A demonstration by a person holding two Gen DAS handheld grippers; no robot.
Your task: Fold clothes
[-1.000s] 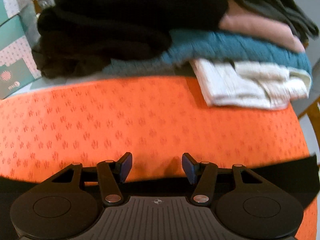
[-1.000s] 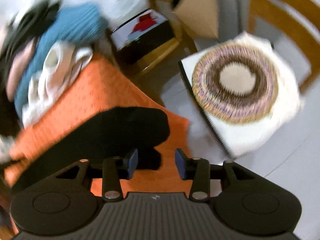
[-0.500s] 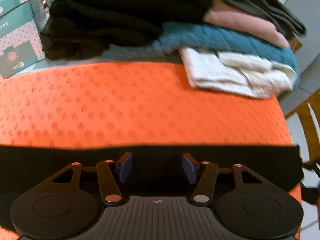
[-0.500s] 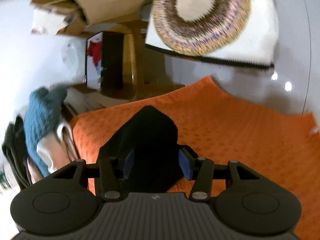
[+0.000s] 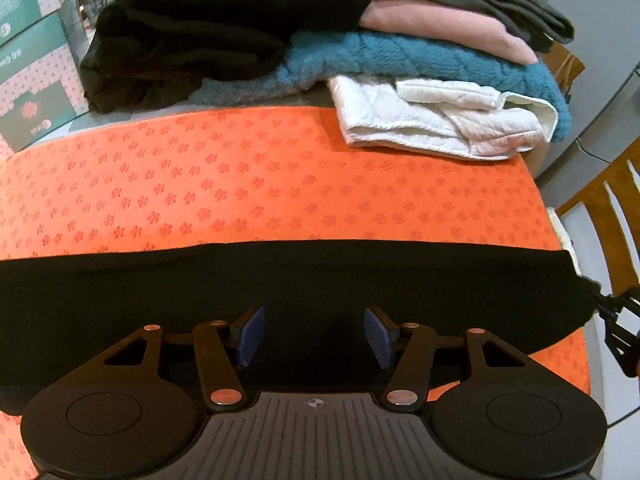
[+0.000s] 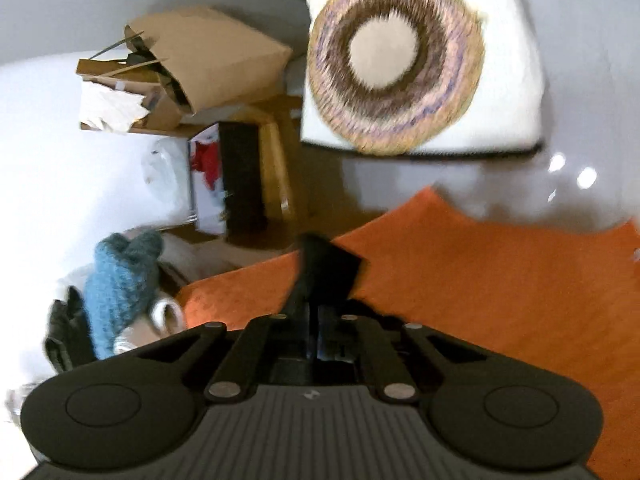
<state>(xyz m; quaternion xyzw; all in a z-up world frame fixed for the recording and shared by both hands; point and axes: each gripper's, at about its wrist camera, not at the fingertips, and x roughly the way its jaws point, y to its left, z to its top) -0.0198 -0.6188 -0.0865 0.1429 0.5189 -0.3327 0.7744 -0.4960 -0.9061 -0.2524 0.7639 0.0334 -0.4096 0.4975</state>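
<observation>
Black garment [image 5: 304, 276], a smooth dark strip of fabric, lies flat across the orange patterned cloth [image 5: 248, 184] for folding. Right gripper [image 6: 320, 340] has just closed, its jaws pinching a corner of the garment (that end tents up off the cloth). Left gripper [image 5: 312, 334] hangs over the strip, jaws apart, holding nothing. Behind: stacked folded clothes [image 5: 400, 60], white quilted piece [image 5: 436, 124] in front.
</observation>
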